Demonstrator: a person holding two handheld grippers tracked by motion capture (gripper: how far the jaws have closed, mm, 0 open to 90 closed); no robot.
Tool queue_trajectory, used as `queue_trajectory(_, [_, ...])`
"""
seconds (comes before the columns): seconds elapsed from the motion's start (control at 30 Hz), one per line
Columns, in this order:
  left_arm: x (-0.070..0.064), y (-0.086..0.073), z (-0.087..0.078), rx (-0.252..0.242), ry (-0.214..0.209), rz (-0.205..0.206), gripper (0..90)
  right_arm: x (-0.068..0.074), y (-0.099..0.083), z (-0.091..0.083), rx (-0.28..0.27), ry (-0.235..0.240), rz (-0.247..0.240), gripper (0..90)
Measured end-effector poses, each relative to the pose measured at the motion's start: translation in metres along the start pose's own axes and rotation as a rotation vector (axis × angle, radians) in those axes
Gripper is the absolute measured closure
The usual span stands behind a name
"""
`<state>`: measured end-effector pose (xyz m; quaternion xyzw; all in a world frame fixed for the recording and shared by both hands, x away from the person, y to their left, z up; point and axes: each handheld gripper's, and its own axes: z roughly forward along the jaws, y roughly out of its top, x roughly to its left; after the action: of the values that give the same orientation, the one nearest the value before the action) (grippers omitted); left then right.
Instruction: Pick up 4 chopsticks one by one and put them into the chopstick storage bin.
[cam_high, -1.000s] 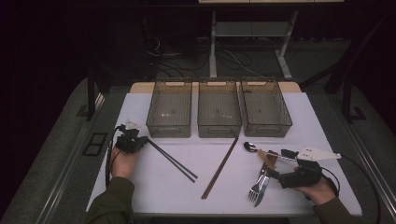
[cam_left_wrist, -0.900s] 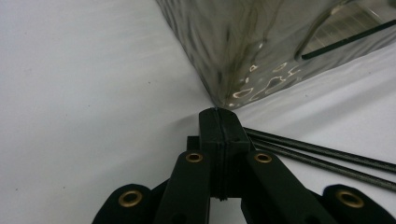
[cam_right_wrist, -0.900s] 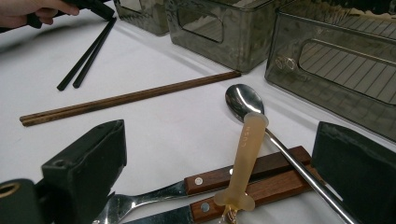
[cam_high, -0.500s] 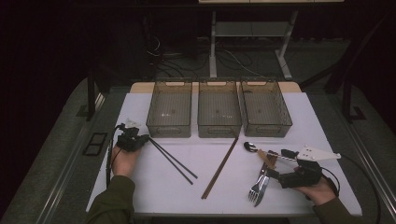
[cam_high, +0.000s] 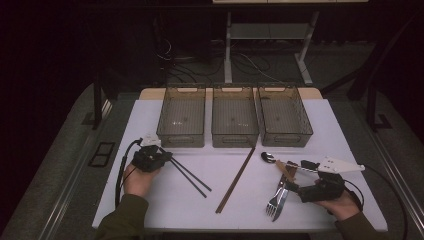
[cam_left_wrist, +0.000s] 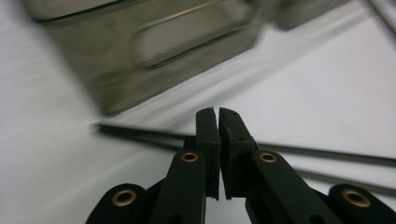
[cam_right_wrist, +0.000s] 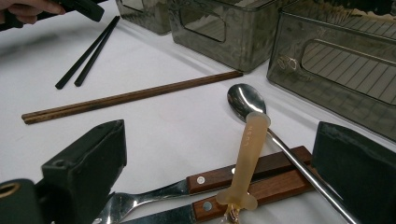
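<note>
My left gripper (cam_high: 169, 159) rests at the table's left, its jaws shut with nothing between them (cam_left_wrist: 218, 113). Its tips sit at the near end of a pair of black chopsticks (cam_high: 191, 175), which lie across just behind the jaws (cam_left_wrist: 317, 154). My right gripper (cam_high: 296, 177) stands wide open at the front right (cam_right_wrist: 219, 172). Between its jaws lie a wood-handled fork (cam_right_wrist: 154, 191) and knife (cam_right_wrist: 261, 189), crossed by a steel spoon (cam_right_wrist: 243, 100) and a small amber plastic spoon (cam_right_wrist: 247, 149). A pair of brown chopsticks (cam_high: 235, 180) lies in the middle of the table (cam_right_wrist: 130, 95).
Three smoky clear bins stand in a row at the back: left (cam_high: 182, 135), middle (cam_high: 235, 137), right (cam_high: 285, 135). All three look empty. The white table (cam_high: 150, 110) ends close to both hands. Dark floor and cables lie beyond it.
My left gripper has edged slightly right along the black chopsticks. The right gripper and the cutlery have not moved.
</note>
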<state>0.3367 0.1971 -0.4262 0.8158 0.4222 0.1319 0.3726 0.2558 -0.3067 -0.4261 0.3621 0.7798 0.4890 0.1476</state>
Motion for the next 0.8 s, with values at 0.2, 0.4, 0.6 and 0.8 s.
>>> queue_trajectory(0.2, [-0.035,0.009,0.017,0.017,-0.136,0.052,89.6,0.0,0.0,0.0,0.006,0.001,0.001,3.6])
queue_trajectory(0.4, [-0.068,0.013,0.03,0.048,-0.255,0.119,89.7,0.0,0.0,0.0,0.007,0.002,0.001,3.6])
queue_trajectory(0.6, [-0.088,0.011,0.036,0.076,-0.315,0.164,89.7,0.0,0.0,0.0,0.009,0.001,-0.002,3.6])
queue_trajectory(0.8, [-0.096,0.009,0.041,0.11,-0.341,0.197,89.7,0.0,0.0,0.0,0.009,0.001,-0.003,3.6])
